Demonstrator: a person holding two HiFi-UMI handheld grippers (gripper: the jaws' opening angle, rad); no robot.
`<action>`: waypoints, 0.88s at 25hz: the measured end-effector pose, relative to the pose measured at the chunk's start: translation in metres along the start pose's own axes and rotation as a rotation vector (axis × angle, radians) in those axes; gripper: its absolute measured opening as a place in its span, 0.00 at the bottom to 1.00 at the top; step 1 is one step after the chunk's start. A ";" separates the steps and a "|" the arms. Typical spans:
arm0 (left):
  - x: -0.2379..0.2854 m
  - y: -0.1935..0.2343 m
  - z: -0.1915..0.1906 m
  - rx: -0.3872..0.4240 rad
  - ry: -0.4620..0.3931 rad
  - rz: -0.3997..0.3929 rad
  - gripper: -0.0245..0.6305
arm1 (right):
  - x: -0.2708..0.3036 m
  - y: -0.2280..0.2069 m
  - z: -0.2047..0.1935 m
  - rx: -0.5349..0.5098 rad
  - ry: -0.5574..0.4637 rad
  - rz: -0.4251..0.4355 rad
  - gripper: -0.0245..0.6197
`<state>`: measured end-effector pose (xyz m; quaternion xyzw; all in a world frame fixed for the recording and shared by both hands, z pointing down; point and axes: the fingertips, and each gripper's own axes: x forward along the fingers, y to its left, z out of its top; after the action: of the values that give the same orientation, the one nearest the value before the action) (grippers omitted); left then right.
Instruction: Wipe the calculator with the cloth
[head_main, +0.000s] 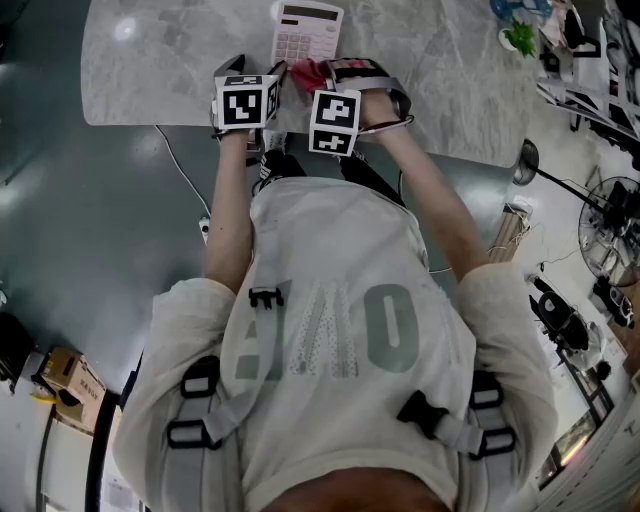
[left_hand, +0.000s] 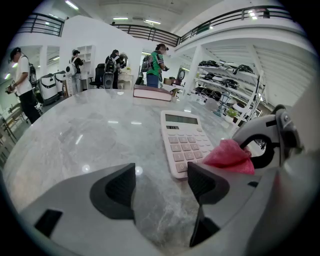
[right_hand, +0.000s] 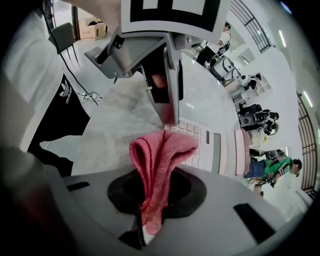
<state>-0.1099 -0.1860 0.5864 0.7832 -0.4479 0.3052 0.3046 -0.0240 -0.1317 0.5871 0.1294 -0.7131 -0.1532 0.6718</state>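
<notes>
A pink-white calculator (head_main: 306, 30) lies on the grey marble table (head_main: 160, 70); it also shows in the left gripper view (left_hand: 186, 141) and the right gripper view (right_hand: 210, 145). A folded pink cloth (right_hand: 156, 165) is pinched between the shut jaws of my right gripper (right_hand: 152, 200), sticking out towards the calculator's near edge. The cloth (head_main: 308, 73) and the right gripper (head_main: 318, 75) sit just below the calculator in the head view. My left gripper (left_hand: 159, 187) hovers open and empty over bare table left of the calculator, with the cloth (left_hand: 227, 156) at its right.
A closed book (left_hand: 152, 93) lies on the far side of the table. Several people stand beyond it. Shelving stands at the right, and a small green plant (head_main: 520, 38) sits by the table's right end. The near table edge (head_main: 180, 124) is close to my body.
</notes>
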 end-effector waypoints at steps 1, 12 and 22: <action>0.000 0.000 0.000 0.000 -0.001 0.000 0.52 | 0.000 0.000 0.000 -0.002 -0.001 0.002 0.12; -0.002 0.001 -0.001 -0.038 -0.048 0.004 0.52 | -0.019 -0.082 -0.014 0.046 -0.019 -0.104 0.13; -0.014 0.038 -0.005 -0.275 -0.029 0.020 0.10 | -0.040 -0.158 -0.008 0.039 -0.008 -0.223 0.13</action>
<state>-0.1502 -0.1907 0.5860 0.7338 -0.4976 0.2326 0.3997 -0.0170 -0.2614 0.4887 0.2201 -0.6999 -0.2137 0.6450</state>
